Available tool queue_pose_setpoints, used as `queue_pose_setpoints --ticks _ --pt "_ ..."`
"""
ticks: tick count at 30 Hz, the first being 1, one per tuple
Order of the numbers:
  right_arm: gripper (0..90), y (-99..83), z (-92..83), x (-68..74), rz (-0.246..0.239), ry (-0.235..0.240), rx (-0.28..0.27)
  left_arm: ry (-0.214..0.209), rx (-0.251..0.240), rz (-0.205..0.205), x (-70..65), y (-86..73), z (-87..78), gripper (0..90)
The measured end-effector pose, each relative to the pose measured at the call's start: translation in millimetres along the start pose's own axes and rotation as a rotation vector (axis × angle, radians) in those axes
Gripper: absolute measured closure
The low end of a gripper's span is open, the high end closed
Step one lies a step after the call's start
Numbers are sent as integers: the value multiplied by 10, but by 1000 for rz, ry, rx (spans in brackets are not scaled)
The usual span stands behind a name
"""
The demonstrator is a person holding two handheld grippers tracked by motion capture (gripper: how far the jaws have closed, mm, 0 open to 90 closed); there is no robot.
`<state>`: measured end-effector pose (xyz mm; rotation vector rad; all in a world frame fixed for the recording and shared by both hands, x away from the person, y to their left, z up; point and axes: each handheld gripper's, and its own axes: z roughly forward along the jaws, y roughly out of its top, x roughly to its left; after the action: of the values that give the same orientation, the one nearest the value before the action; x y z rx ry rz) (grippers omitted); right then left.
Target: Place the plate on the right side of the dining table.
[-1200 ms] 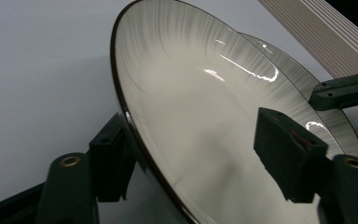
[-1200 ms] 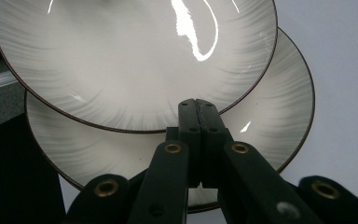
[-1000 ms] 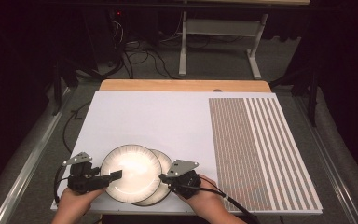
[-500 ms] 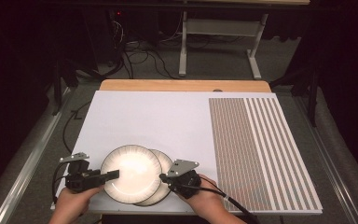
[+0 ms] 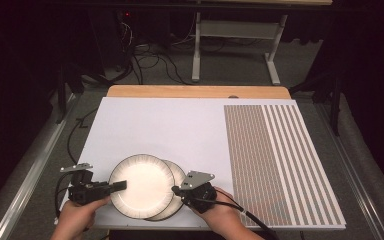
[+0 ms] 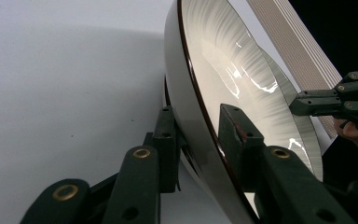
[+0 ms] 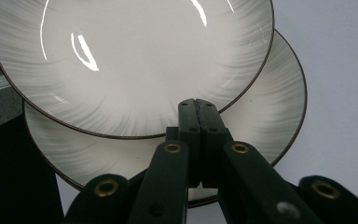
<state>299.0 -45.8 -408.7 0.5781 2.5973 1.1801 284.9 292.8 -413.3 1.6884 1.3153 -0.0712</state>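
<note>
Left gripper (image 5: 120, 186) just closed onto upper plate (image 5: 142, 185) rim, lower left of frame — plate lay rightward; right gripper (image 5: 176, 190) shut, pressing lower plate (image 5: 176, 175).

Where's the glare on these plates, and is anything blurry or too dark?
High view: the top plate is washed out white and the room behind is nearly black. Left gripper view: bright streaks on the plate's inside, and the near jaws are soft. Right gripper view: curved highlights on the top plate; the bottom corners are blurred.

L jaws (image 6: 198, 135) closing, R (image 7: 197, 116) closed
</note>
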Motion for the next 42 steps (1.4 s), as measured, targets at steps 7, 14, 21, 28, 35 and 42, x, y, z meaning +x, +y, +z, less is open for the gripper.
queue_pose_setpoints --ticks 7,14,21,28,35,42 --pt "900 5 -164 -68 28 -33 -52 -17 -37 -3 -20 -3 -24 737" --pt "900 -17 -320 -138 58 -61 -83 -31 -71 5 -59 -1 -45 762" --pt "873 -77 -482 -268 99 -91 -113 -38 -124 38 -121 3 -69 787" --pt "823 -117 -689 -442 132 -134 -150 -13 -156 81 -170 -4 -85 798" --pt "732 -192 -856 -557 171 -164 -174 22 -183 134 -219 -8 -96 801" --pt "661 -261 -978 -616 183 -197 -189 56 -209 200 -282 -14 -91 801"
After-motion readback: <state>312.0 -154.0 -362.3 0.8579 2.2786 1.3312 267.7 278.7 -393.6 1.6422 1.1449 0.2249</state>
